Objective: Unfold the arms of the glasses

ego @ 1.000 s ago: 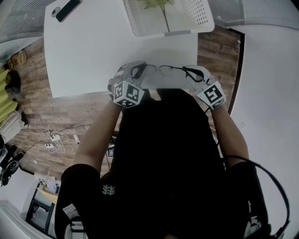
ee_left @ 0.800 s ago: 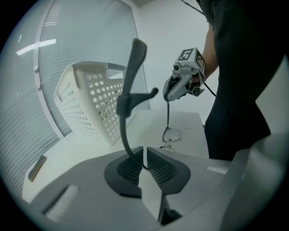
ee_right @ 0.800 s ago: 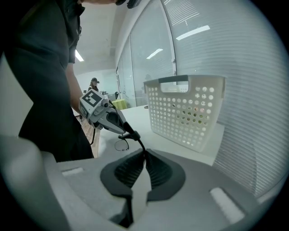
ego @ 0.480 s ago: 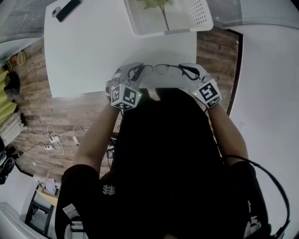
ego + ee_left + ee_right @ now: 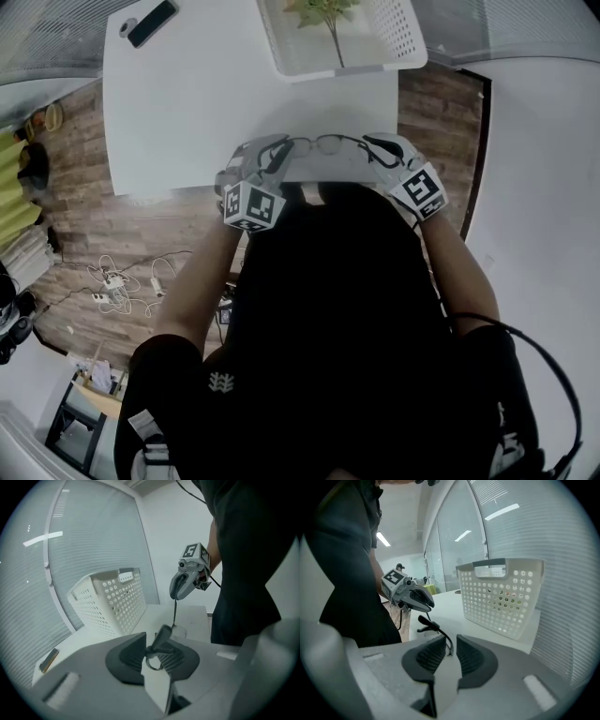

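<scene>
Thin dark-framed glasses (image 5: 323,143) hang over the near edge of the white table (image 5: 187,94), stretched between both grippers with the arms spread outward. My left gripper (image 5: 267,159) has one arm's thick dark tip (image 5: 161,637) between its jaws. The jaws are opening, and a gap shows beside the tip. My right gripper (image 5: 380,150) has the other thin arm (image 5: 443,637) between its opening jaws, with space on both sides. In the left gripper view (image 5: 157,648) the right gripper (image 5: 185,581) shows beyond. In the right gripper view (image 5: 451,644) the left gripper (image 5: 412,599) shows beyond.
A white perforated basket (image 5: 375,37) with a green plant sprig stands at the table's far edge. A dark phone-like object (image 5: 150,23) lies at the far left corner. Wooden floor with cables (image 5: 112,277) lies to the left, and the person's dark torso (image 5: 328,309) is close behind the grippers.
The left gripper has lifted slightly, still beside the glasses' end. The right gripper has kept its place, and the glasses stay stretched between the two.
</scene>
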Tool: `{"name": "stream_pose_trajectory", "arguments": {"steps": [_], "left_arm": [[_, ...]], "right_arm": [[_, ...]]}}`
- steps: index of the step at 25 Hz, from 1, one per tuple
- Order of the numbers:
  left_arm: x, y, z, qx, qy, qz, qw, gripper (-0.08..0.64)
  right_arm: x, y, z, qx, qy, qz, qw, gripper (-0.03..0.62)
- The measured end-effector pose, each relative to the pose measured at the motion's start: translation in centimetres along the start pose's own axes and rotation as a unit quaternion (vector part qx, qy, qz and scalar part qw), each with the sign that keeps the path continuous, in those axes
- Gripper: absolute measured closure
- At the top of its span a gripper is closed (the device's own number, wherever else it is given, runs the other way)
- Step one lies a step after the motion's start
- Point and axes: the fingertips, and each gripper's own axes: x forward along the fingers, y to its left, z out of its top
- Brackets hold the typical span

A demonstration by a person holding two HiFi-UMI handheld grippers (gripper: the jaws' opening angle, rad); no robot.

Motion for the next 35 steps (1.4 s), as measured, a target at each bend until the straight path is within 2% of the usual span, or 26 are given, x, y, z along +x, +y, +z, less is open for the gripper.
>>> {"name": "stream_pose_trajectory", "arguments": {"steps": [8,12,15,22,25,32,35], "left_arm": [[-3.2,1.7,5.0,0.003,-0.045,0.036,0.9983,0.494],[-4.0,2.5,6.7,0.009,-0.06,0.047,0.997,0.494],[-3.9,2.8,6.7,0.01,-0.059,0.048,0.997,0.494],[-3.9,2.6,6.4,0.014,-0.058,0.046,0.9972,0.494],[-4.3,2.4,6.6,0.013,-0.058,0.046,0.9972,0.494],[-5.0,3.0,7.2,0.015,-0.061,0.051,0.9967,0.494],[-3.4,1.8,5.8,0.013,-0.036,0.02,0.999,0.494]], "right_arm": [[-1.6,0.9,2.1,-0.014,-0.017,0.023,1.0,0.468],[-2.7,1.4,3.6,-0.021,-0.025,0.032,0.999,0.459],[-3.1,1.3,3.5,-0.025,-0.014,0.033,0.999,0.457],[-2.4,1.2,-1.2,-0.003,0.037,0.039,0.999,0.457],[-3.0,1.4,-2.5,-0.009,0.051,0.039,0.998,0.457],[-5.0,1.0,-1.0,-0.011,0.026,0.021,0.999,0.457],[-5.2,0.8,-0.9,-0.01,0.023,0.015,1.0,0.457]]}}
